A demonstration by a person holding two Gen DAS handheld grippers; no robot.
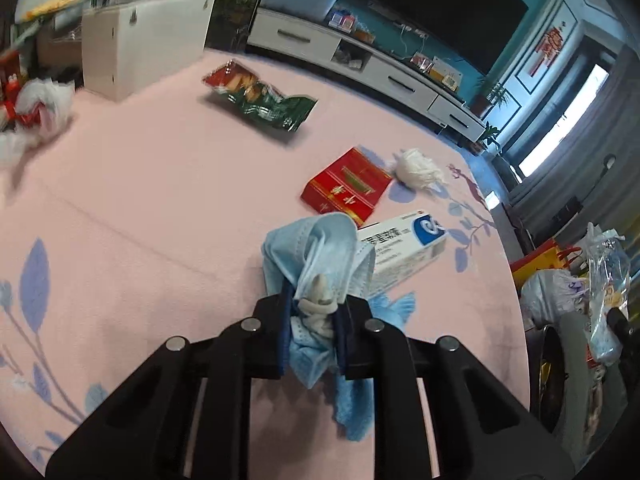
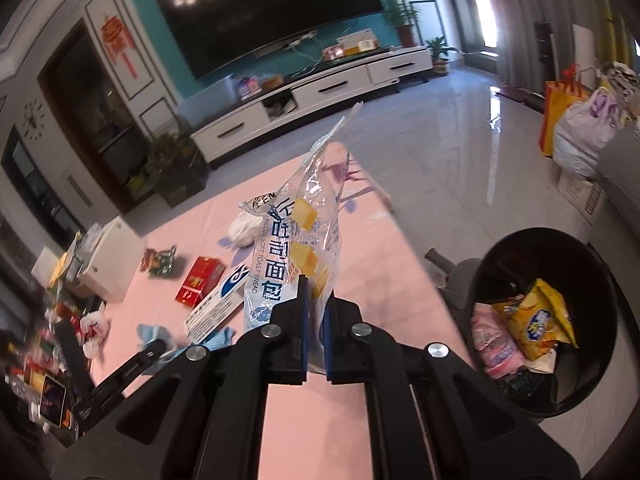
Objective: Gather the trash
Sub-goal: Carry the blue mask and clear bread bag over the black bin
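Left claw [image 1: 314, 312] clenches a blue face mask [image 1: 320, 248]; right claw [image 2: 316, 316] pinches a clear bread bag [image 2: 296, 240].

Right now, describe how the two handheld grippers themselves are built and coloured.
Both look alike. The left gripper and right gripper are matte black plastic, each with angular linkage arms joined by round silver pins. Their fingers are flat black blocks faced with dark blue pads. No cables, markings, hands or sleeves are visible.

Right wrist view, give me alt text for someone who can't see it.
The right gripper is shut on a clear plastic bread bag with blue lettering, held up over a pink tablecloth. To its right on the floor, a black round trash bin holds a yellow snack bag; a red box lies on the cloth.
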